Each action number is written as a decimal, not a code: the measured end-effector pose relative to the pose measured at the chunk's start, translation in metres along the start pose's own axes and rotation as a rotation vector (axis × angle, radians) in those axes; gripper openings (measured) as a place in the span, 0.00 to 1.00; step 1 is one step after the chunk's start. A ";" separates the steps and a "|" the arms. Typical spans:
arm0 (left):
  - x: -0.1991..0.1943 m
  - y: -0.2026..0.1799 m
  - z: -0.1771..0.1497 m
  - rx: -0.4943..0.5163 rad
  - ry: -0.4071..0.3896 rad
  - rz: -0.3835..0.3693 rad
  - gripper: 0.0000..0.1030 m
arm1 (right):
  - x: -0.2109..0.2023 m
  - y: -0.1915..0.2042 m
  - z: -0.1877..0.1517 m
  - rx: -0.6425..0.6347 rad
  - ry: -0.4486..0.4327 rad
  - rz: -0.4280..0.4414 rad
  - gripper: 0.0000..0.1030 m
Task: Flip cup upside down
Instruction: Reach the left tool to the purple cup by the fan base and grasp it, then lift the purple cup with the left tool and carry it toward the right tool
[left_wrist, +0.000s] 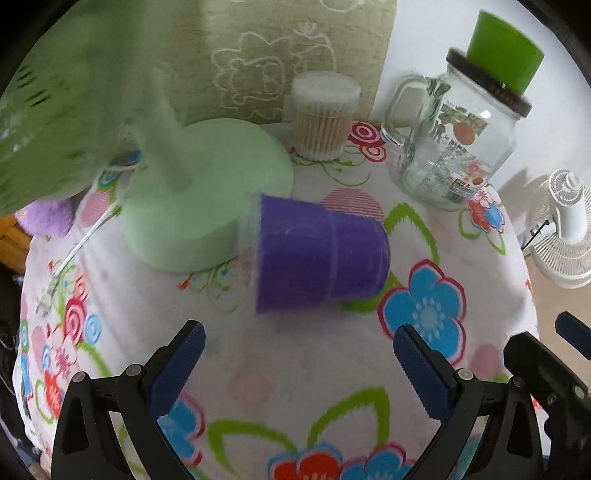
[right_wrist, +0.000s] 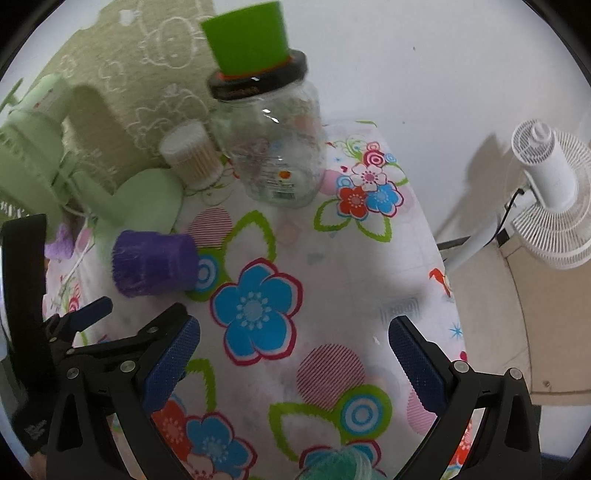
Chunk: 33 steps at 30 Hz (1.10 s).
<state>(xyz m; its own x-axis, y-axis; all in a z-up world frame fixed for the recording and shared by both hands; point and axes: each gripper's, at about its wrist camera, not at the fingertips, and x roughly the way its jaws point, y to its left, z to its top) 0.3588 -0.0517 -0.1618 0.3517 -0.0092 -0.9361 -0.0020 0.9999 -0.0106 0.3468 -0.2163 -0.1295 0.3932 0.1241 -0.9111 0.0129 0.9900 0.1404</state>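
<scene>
The purple cup (left_wrist: 319, 256) lies on its side on the floral tablecloth (left_wrist: 295, 369), just beyond the left gripper (left_wrist: 299, 373), whose jaws gape wide and empty, likely to span it, while the right gripper (right_wrist: 293, 363) waits equally wide, holding nothing.

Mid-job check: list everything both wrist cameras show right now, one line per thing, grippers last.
purple cup: 1, purple, on its side mid-table, beside the fan base.
desk fan: 1, pale green, table's left.
cotton swab container: 1, clear with white lid, table's back.
glass jar: 1, clear, dark lid, back right.
green cup: 1, bright green, upside down on the jar's lid.
floor fan: 1, white, off the table, right.
tablecloth: 1, white with flowers, covering the table.
left gripper: 1, black, blue pads, open, short of the purple cup.
right gripper: 1, same, open, empty.
</scene>
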 end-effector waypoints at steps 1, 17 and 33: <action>0.004 -0.002 0.002 0.007 0.002 0.006 1.00 | 0.003 -0.001 0.001 0.004 0.001 -0.005 1.00; 0.024 -0.001 0.027 0.046 -0.037 0.013 0.74 | 0.015 -0.003 0.003 0.001 0.021 -0.008 1.00; -0.068 0.015 -0.025 0.080 -0.056 -0.019 0.74 | -0.055 0.023 -0.033 -0.072 0.005 0.058 1.00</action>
<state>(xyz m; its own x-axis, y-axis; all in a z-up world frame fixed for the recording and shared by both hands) 0.3118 -0.0365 -0.1066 0.4031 -0.0304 -0.9147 0.0788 0.9969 0.0017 0.2952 -0.1977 -0.0885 0.3866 0.1813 -0.9043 -0.0757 0.9834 0.1648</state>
